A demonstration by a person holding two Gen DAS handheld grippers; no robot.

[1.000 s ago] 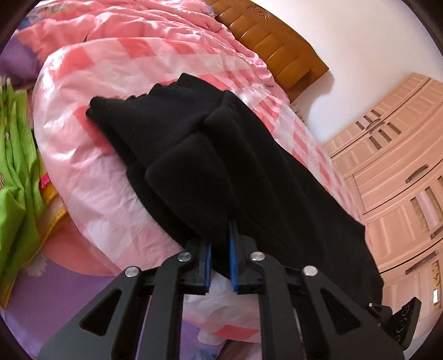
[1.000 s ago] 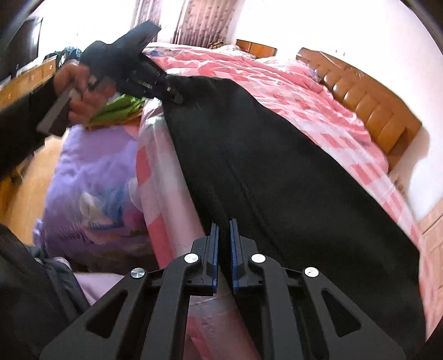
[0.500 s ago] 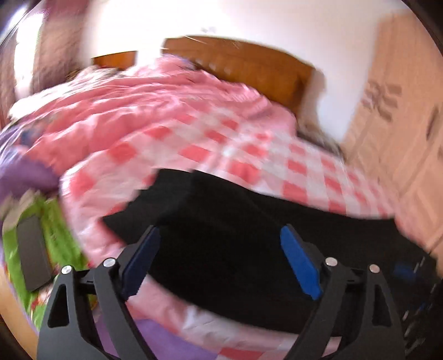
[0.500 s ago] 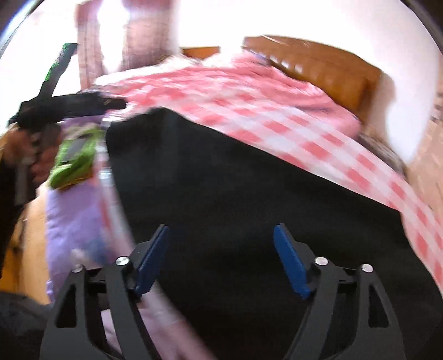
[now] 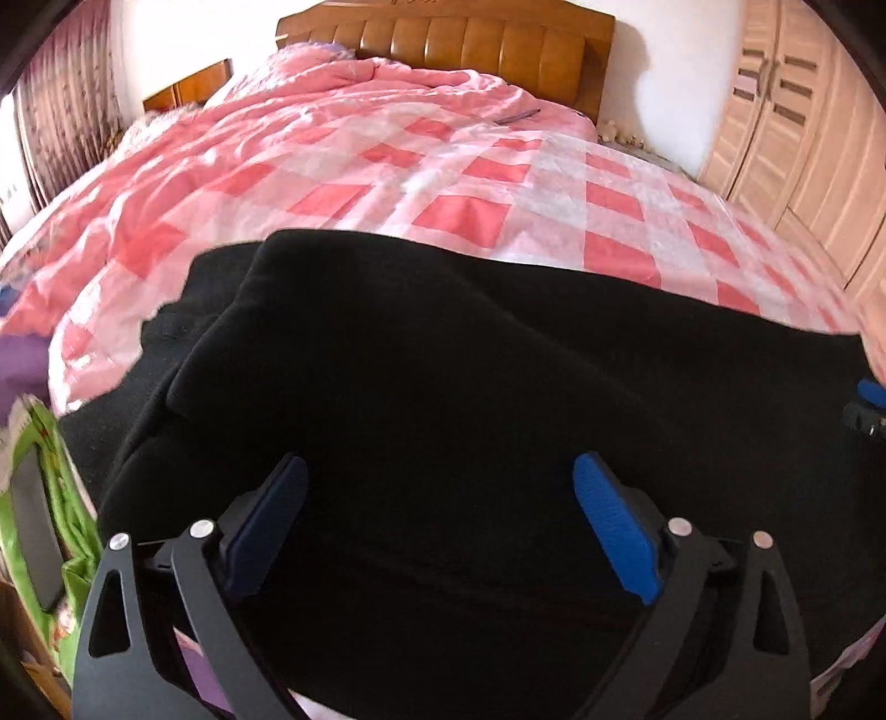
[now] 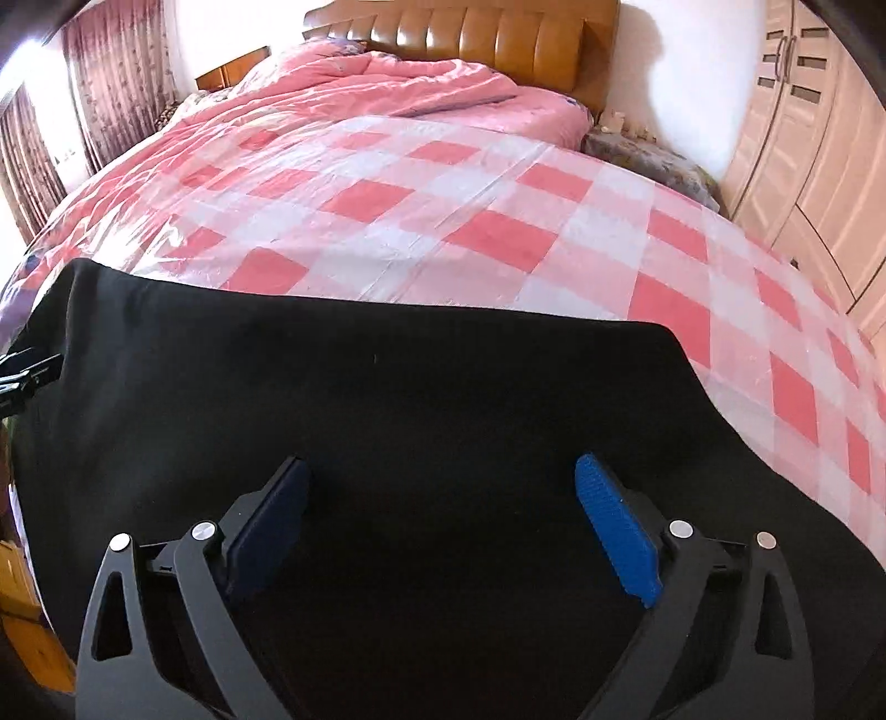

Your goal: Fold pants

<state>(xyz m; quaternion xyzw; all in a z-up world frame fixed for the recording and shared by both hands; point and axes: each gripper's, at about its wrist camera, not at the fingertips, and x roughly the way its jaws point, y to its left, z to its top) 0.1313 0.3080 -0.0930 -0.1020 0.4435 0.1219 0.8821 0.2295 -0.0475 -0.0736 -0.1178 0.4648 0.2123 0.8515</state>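
- Both my left gripper (image 5: 437, 526) and right gripper (image 6: 443, 526) are opening, clamped on nothing.
- The black pants (image 6: 360, 421) look soft, thickish, probably fleece; I'd pinch layered edges.

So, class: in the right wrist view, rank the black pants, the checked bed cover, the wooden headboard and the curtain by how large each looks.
1. Black pants and pink checked bed cover: alike, and the pants lie nearest the camera, so unranked.
2. Wooden headboard and curtain: both far smaller; too close to rank.

Bed (image 6: 443, 166) under a pink checked cover (image 6: 498, 232) — black pants (image 6: 387, 415) flat along its near edge
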